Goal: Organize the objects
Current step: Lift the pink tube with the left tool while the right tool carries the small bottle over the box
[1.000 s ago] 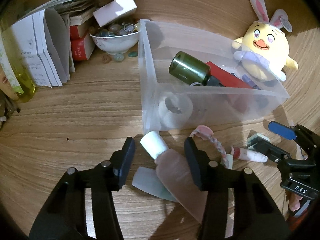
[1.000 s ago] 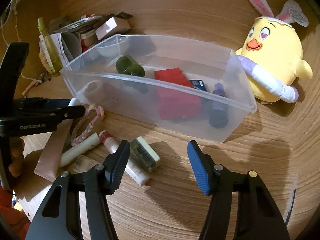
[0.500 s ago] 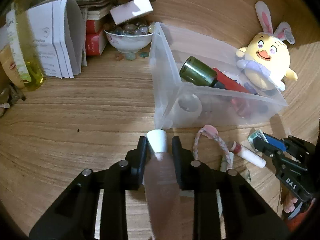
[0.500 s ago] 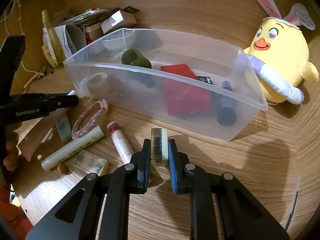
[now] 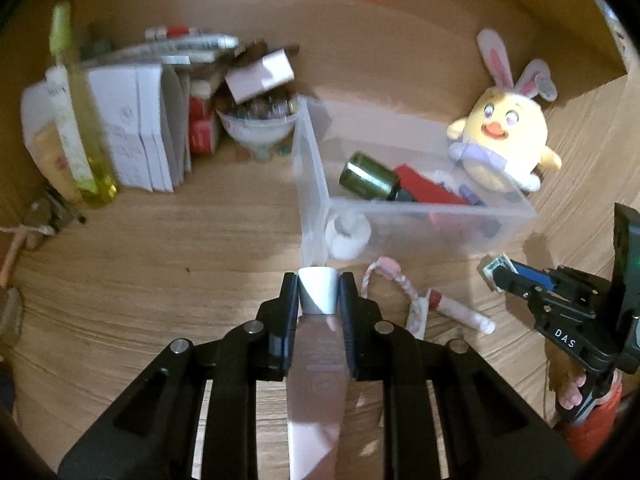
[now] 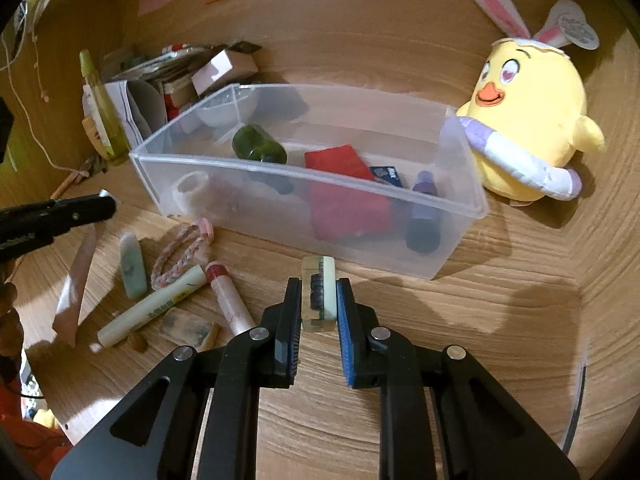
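Observation:
My left gripper (image 5: 318, 296) holds a flat pink tube (image 5: 318, 360) just behind its white cap, and its jaws are still closing on it. The tube hangs a little above the wooden table, in front of the clear plastic bin (image 5: 316, 184). My right gripper (image 6: 318, 300) is shut on a small pale green block (image 6: 318, 280), close to the bin's (image 6: 280, 168) front wall. In the bin lie a green bottle (image 6: 258, 146), a red pouch (image 6: 340, 160), a purple bottle (image 6: 424, 184) and a tape roll (image 6: 192, 190).
A braided bracelet (image 6: 180, 256), a white stick (image 6: 156, 304), a red-capped balm (image 6: 228, 296) and a green sachet (image 6: 132, 264) lie left of my right gripper. A yellow plush chick (image 6: 528, 120) sits right of the bin. Boxes, papers and a bowl (image 5: 256, 128) crowd the back left.
Both grippers closed: the left on the pink tube, the right on the green block. The left then rose with the tube, away from the table. The right barely moved.

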A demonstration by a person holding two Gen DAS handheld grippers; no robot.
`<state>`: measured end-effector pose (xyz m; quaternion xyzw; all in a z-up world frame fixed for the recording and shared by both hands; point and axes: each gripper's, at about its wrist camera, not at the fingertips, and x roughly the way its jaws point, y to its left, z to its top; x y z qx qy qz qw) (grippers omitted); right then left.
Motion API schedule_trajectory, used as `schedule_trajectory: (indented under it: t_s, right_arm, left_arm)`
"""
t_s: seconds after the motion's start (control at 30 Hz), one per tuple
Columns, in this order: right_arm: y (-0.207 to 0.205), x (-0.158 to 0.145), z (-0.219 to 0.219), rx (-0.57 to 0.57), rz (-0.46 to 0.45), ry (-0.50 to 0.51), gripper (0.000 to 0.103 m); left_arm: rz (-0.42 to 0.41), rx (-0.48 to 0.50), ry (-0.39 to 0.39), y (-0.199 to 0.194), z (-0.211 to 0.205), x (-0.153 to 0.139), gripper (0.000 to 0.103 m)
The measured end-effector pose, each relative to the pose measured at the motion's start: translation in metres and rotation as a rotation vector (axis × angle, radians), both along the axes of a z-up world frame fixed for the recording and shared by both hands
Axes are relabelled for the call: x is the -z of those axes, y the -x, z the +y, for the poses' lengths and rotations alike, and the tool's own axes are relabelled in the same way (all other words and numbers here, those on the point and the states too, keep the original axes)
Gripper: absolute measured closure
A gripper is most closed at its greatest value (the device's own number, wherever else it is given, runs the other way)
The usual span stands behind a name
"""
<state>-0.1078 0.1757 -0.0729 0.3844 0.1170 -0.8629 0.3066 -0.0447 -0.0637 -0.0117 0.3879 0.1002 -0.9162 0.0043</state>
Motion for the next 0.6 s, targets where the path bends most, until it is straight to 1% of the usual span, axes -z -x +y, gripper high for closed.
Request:
schedule_trajectory:
  t_s: [0.23, 0.6]
  right_arm:
    - [-0.003, -0.016, 0.008, 0.024, 0.028, 0.036, 0.088]
    - [-0.007, -0.054, 0.031, 0.073, 0.114, 0.098, 0.088]
  left_arm:
    - [0.069, 0.009, -0.018, -0.015, 0.001, -0.026, 0.083]
    - [0.171, 0.033, 0.000, -0.045, 0.011, -0.060, 0.083]
